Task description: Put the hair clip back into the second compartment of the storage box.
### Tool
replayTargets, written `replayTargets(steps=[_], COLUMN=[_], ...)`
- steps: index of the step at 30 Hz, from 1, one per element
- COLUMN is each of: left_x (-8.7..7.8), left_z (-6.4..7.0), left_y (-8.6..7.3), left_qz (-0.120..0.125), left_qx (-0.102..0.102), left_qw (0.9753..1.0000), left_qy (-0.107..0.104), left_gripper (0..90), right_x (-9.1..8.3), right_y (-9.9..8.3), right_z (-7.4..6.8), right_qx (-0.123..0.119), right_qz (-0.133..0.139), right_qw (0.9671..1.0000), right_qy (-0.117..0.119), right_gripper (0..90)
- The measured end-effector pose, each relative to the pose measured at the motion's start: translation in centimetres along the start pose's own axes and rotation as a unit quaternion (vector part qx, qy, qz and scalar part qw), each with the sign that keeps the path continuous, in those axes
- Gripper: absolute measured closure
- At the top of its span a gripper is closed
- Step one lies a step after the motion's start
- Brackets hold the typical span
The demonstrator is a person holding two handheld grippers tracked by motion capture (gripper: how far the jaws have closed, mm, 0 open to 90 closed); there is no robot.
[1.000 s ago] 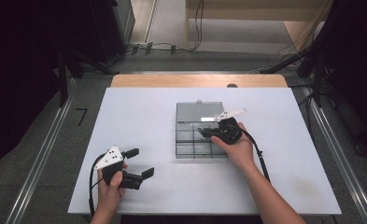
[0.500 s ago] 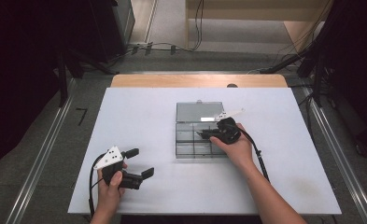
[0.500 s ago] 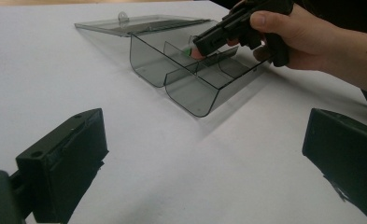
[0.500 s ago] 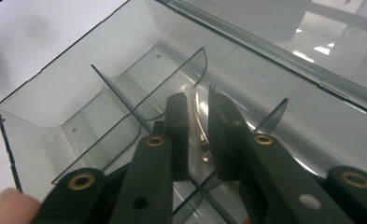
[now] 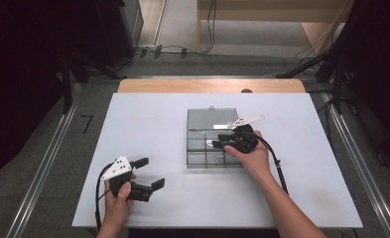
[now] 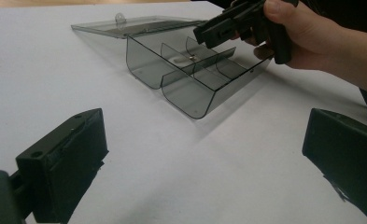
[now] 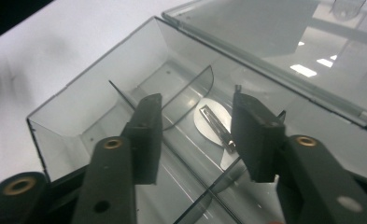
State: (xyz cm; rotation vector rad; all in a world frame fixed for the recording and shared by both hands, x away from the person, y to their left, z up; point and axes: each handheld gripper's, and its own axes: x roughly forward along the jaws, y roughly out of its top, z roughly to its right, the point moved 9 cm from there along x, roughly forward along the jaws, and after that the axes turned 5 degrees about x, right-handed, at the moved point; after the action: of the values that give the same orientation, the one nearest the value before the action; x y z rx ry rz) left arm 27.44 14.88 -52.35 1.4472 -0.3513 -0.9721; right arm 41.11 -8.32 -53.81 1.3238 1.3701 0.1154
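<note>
On a white table, seen from the high view, a person works with 2 handheld grippers. Near the middle of the table sits a smoky clear plastic box with its lid folded flat open on the far side. Thin dividers split the box into several compartments.

The right gripper is held over the box, its jaws pointing into it. In the right gripper view the 2 black jaws stand apart, with a gap between them, and grip nothing. Directly between and just beyond the jaw tips, on the floor of a compartment beside the lid hinge, lies a small pale disc with a metal clip on it. A curved divider rises just in front of the left jaw tip, and a straight divider runs under both jaws. Whether the jaw tips touch the box cannot be told.

The left gripper is held low near the table's front left corner, well apart from the box. In the left gripper view its 2 jaws are spread wide and empty, with bare table between them. Beyond the gap stands the box, and above it the other hand holds the right gripper, with the disc just below its tips.
</note>
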Motion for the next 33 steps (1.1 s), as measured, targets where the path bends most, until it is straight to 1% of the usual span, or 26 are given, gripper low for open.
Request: replayTargets(steps=[1, 5, 8, 12, 14, 15, 18, 21, 25, 27, 28, 31, 33], left_x=[0.0, 0.2, 0.3, 0.5, 0.6, 0.7, 1.0, 1.3, 1.6, 1.8, 1.9, 2.2, 2.4], left_z=[0.0, 0.2, 0.3, 0.4, 0.4, 0.4, 0.6, 0.7, 0.7, 0.7, 0.7, 0.6, 0.6], left_y=[0.0, 0.1, 0.2, 0.5, 0.7, 0.8, 1.0, 1.2, 1.4, 1.6, 1.6, 1.8, 2.0], left_qz=[0.000, -0.002, -0.002, -0.001, -0.002, -0.002, -0.004, -0.004, -0.006, -0.006, -0.006, -0.006, -0.007], left_qx=[0.000, 0.003, 0.005, 0.007, 0.009, 0.011, 0.013, 0.014, 0.015, 0.015, 0.015, 0.016, 0.017], left_qw=[1.0000, 1.0000, 1.0000, 1.0000, 1.0000, 0.9999, 0.9999, 0.9999, 0.9998, 0.9999, 0.9998, 0.9998, 0.9998], left_qy=[0.000, -0.001, -0.001, -0.002, -0.001, -0.002, -0.004, -0.007, -0.007, -0.007, -0.008, -0.009, -0.009], left_gripper=[0.0, 0.0, 0.0, 0.0, 0.0, 0.0, 0.0, 0.0, 0.0, 0.0, 0.0, 0.0, 0.0], right_x=[-0.2, -0.8, -1.2, -1.8, -2.1, -2.3, -2.5, -2.7, -3.0, -3.3, -3.4, -4.0, -4.2], right_y=[0.2, 0.5, 0.6, 0.7, 0.8, 0.8, 0.6, 0.2, -0.1, -0.2, -0.2, -0.2, -0.4], right_z=[-0.1, -0.5, -0.8, -0.8, -0.8, -0.7, -0.5, -0.3, 0.1, 0.2, 0.3, 0.6, 0.6], right_qx=[-0.004, -0.007, -0.006, -0.006, -0.011, -0.016, -0.013, -0.012, -0.005, -0.005, -0.007, -0.009, -0.009], right_qz=[0.005, 0.016, 0.018, 0.030, 0.038, 0.040, 0.041, 0.036, 0.042, 0.047, 0.051, 0.063, 0.058], right_qw=[1.0000, 0.9998, 0.9998, 0.9995, 0.9992, 0.9991, 0.9991, 0.9993, 0.9991, 0.9989, 0.9986, 0.9980, 0.9983], right_qy=[-0.001, 0.003, 0.010, 0.008, 0.006, 0.002, 0.005, 0.005, 0.007, 0.008, 0.006, -0.003, 0.008], right_gripper=[48.0, 42.3, 36.7, 29.2, 27.3, 24.6, 15.3, 9.0, 7.6, 4.1, 1.5, 0.3, 0.0])
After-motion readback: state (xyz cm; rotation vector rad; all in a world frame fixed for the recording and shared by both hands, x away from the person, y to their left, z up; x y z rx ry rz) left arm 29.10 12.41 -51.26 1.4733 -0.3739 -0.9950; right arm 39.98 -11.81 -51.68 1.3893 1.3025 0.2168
